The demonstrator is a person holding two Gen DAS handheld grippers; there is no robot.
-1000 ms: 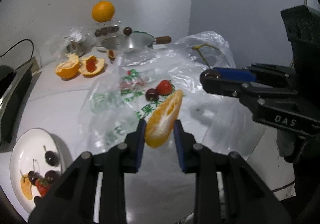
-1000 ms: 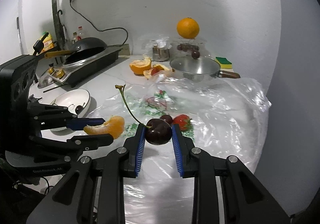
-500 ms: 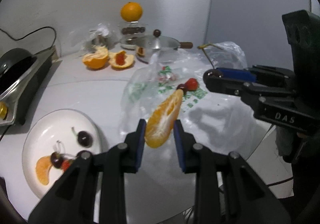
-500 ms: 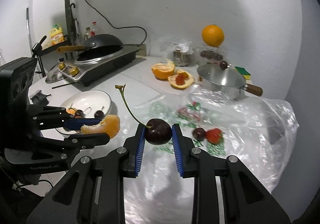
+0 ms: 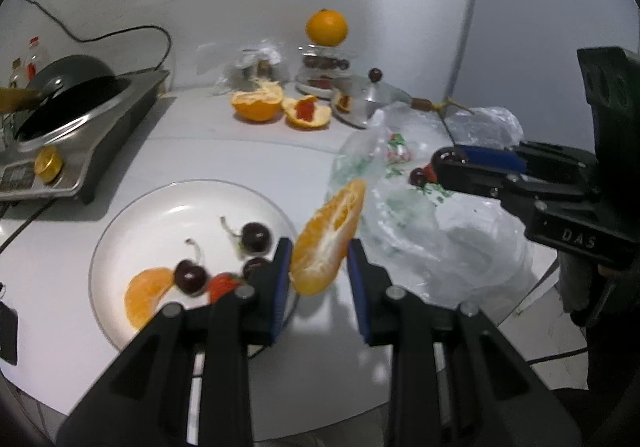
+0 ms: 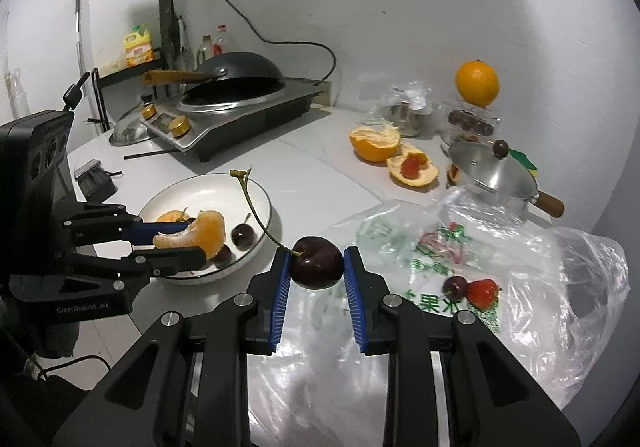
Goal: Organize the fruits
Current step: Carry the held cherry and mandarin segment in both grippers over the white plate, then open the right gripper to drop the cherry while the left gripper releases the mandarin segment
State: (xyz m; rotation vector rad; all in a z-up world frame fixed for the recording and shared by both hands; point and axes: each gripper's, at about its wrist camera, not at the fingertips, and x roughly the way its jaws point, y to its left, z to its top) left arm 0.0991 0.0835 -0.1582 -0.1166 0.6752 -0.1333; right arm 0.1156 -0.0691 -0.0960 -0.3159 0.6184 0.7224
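My left gripper (image 5: 318, 267) is shut on an orange segment (image 5: 328, 239), held above the right rim of the white plate (image 5: 132, 219). The plate holds an orange segment (image 5: 146, 297), three cherries (image 5: 256, 236) and a strawberry (image 5: 222, 285). My right gripper (image 6: 316, 273) is shut on a dark cherry (image 6: 316, 263) with a long stem, held over the left edge of the clear plastic bag (image 6: 520, 287). One cherry (image 6: 455, 287) and one strawberry (image 6: 483, 293) lie on the bag. The left gripper also shows in the right wrist view (image 6: 172, 243), over the plate (image 6: 208, 187).
A cooktop with a black wok (image 6: 236, 87) stands at the back left. Peeled orange halves (image 6: 376, 143), a steel pot with lid (image 6: 492, 175) and a whole orange on a jar (image 6: 478, 83) stand at the back. A small black device (image 6: 94, 179) lies left of the plate.
Both grippers have swung left with their fruit. The left gripper now hangs at the plate's right rim; the right gripper has moved from over the bag's middle to its left edge.
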